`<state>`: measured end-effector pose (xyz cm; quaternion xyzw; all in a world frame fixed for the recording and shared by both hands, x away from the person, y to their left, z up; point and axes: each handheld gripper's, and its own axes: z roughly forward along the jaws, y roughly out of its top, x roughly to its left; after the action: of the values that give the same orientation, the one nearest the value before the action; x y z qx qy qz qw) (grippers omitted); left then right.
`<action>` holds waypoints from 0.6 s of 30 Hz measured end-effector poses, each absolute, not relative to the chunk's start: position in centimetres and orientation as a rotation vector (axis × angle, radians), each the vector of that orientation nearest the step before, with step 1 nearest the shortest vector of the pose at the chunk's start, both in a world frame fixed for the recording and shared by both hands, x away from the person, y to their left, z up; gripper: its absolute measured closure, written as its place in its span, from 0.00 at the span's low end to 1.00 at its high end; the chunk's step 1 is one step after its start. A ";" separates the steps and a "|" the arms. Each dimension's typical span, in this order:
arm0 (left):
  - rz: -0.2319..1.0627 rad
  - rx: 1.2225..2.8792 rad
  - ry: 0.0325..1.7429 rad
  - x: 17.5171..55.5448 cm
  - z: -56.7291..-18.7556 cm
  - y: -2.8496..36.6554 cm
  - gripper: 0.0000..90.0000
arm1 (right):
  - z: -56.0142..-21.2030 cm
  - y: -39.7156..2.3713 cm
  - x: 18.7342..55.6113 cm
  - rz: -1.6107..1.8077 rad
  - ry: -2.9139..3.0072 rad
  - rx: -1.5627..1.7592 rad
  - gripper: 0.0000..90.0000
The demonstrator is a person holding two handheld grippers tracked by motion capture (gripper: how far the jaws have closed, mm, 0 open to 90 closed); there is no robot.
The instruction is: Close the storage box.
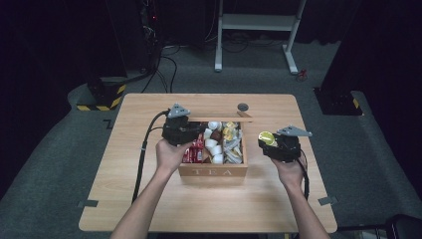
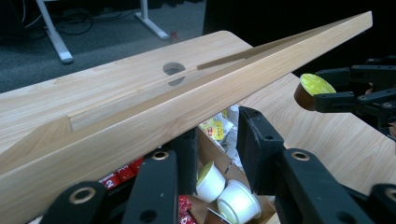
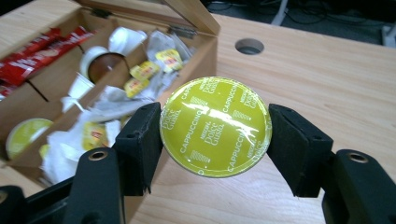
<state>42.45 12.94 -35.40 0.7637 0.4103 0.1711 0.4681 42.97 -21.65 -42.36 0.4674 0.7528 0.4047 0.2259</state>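
Clearly the right gripper (image 3: 215, 128) pinches a capsule (image 3: 215, 126) by its rim between both fingers (image 3: 140, 144), held over bare table (image 1: 278, 199) just right of the box (image 1: 214, 171), the wall close beside the left finger. Left gripper (image 2: 217, 154) hangs with fingers spread over the compartments, capsules and sachets below, the raised lid (image 2: 187, 109) crossing just beyond the tips.

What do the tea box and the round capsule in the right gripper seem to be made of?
The tea box looks like pale wood with a matt finish: grain lines show on its lid. The capsule has a glossy yellow-green lid, probably foil or plastic film, since it reflects light; its brown body looks like plastic.
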 end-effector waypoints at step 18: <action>0.410 1.871 1.008 42.3 -35.6 12.9 0.76 | -46.9 -23.1 44.1 0.985 2.098 1.411 0.42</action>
<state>42.26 12.87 -35.56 0.7632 0.4111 0.1673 0.4695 44.12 -23.13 -46.89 0.5081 0.7556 0.3547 0.2126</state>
